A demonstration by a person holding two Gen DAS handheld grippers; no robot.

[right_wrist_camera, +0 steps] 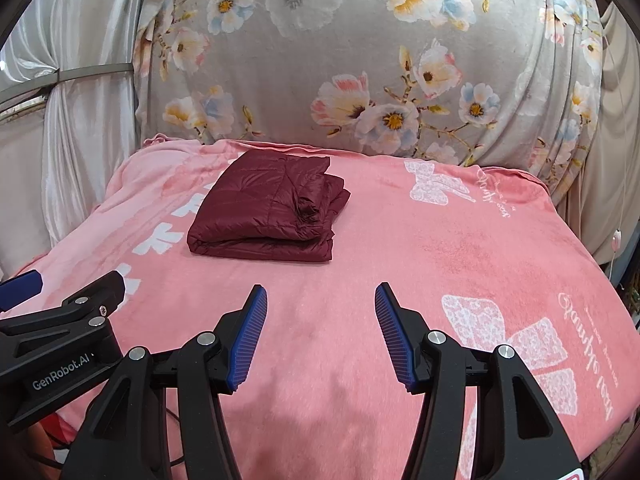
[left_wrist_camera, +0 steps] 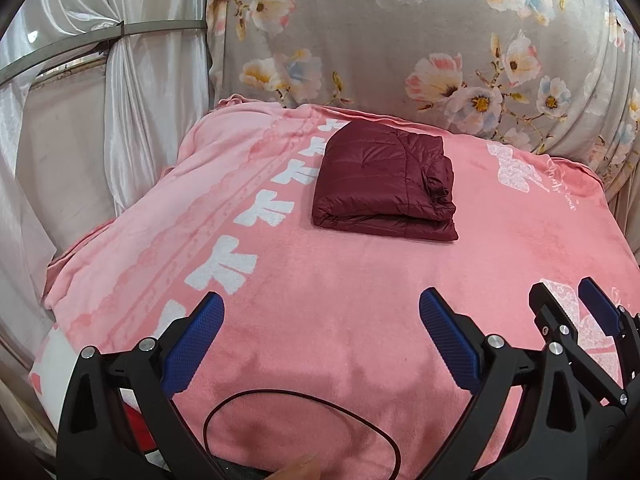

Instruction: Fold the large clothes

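A dark red quilted jacket (left_wrist_camera: 384, 182) lies folded into a compact rectangle on the pink blanket (left_wrist_camera: 320, 300), toward the far side; it also shows in the right wrist view (right_wrist_camera: 268, 212). My left gripper (left_wrist_camera: 322, 304) is open and empty, held over the blanket's near part, well short of the jacket. My right gripper (right_wrist_camera: 320, 300) is open and empty, also short of the jacket. The right gripper's fingers (left_wrist_camera: 552, 304) show at the right edge of the left wrist view. The left gripper's body (right_wrist_camera: 60, 320) shows at the left of the right wrist view.
A grey floral sheet (left_wrist_camera: 400, 40) hangs behind the bed. White satin curtains (left_wrist_camera: 132, 100) hang at the left. A thin dark cable (left_wrist_camera: 304, 412) loops on the blanket near my left gripper. The blanket (right_wrist_camera: 480, 240) drops off at the right edge.
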